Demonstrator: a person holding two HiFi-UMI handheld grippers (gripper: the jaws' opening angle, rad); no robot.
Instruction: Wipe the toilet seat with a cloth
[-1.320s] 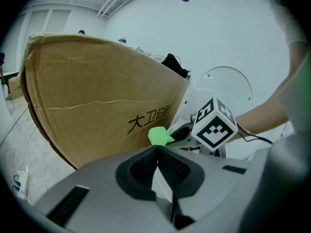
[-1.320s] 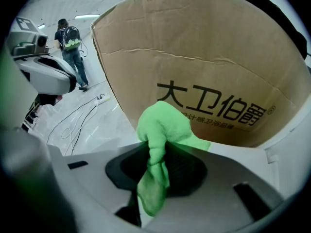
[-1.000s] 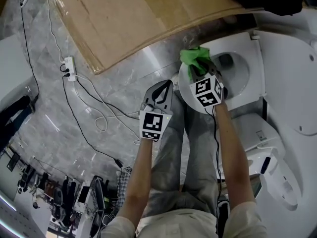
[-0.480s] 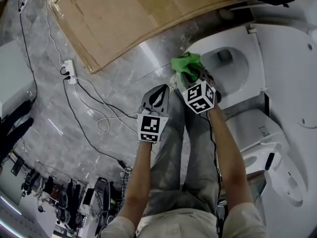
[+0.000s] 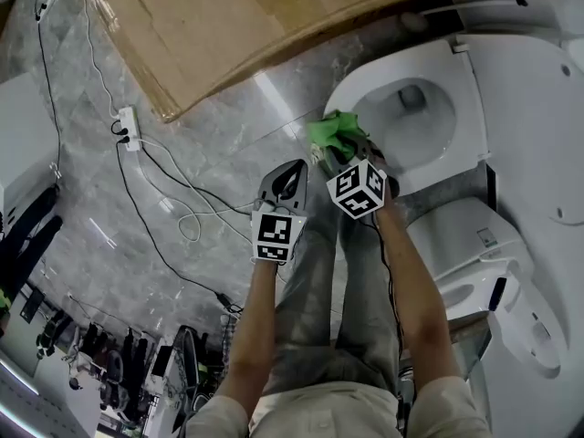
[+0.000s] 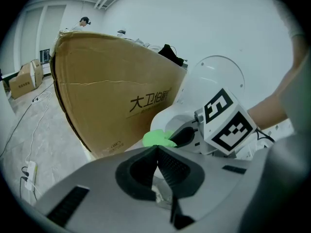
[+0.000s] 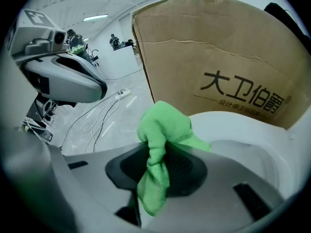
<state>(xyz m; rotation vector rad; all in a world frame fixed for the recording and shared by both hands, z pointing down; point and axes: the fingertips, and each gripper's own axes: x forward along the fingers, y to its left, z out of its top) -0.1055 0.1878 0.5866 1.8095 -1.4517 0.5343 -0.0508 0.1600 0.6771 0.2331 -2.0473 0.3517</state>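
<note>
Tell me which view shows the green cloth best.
The right gripper view: the green cloth sits large and sharp, pinched by the right gripper. The head view shows it small, at the front rim of the toilet seat. The left gripper view catches only a small green patch.

Against the white toilet seat [image 5: 360,89] shows a bright green cloth [image 5: 333,133], left of it grey marbled floor [image 5: 82,181], a brown cardboard box [image 5: 246,26] with black print, and black-and-white square-patterned marker cubes [image 5: 358,188].
</note>
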